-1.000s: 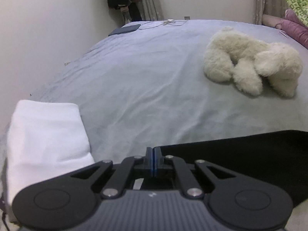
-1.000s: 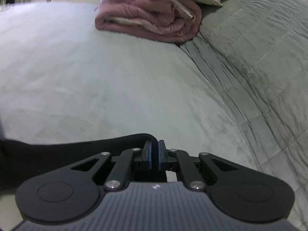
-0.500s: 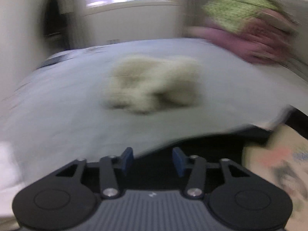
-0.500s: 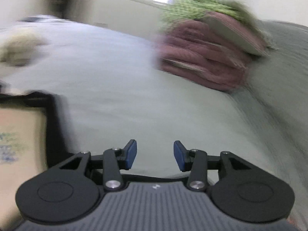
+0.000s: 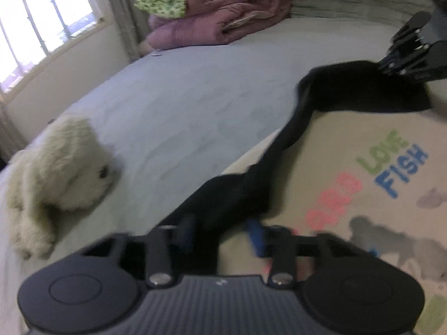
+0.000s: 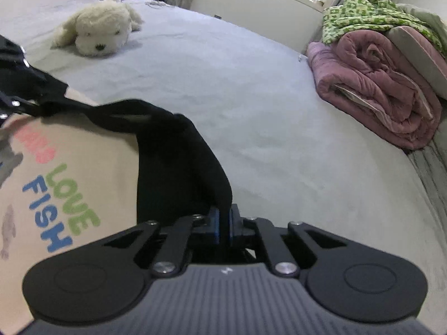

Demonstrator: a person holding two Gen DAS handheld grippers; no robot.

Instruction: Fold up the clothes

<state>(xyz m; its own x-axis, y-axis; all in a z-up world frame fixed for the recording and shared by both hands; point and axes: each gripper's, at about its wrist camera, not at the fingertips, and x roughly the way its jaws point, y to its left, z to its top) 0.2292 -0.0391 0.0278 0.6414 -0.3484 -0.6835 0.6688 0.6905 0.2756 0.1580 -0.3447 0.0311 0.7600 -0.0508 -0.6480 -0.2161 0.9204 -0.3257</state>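
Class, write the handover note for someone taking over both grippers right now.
Right gripper: jaws shut on the black sleeve of the printed T-shirt.
Left gripper: jaws open around the other black sleeve, not yet clamped.
T-shirt lies print-up on the bed, near the plush dog and rolled blanket.
Done: one sleeve gripped. Left: grip the other, fold.

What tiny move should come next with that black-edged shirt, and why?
Probably close the left hand-held gripper: its fingers are spread around the shirt's black edge, while the right hand-held gripper already pinches its end. Then both could lift it.
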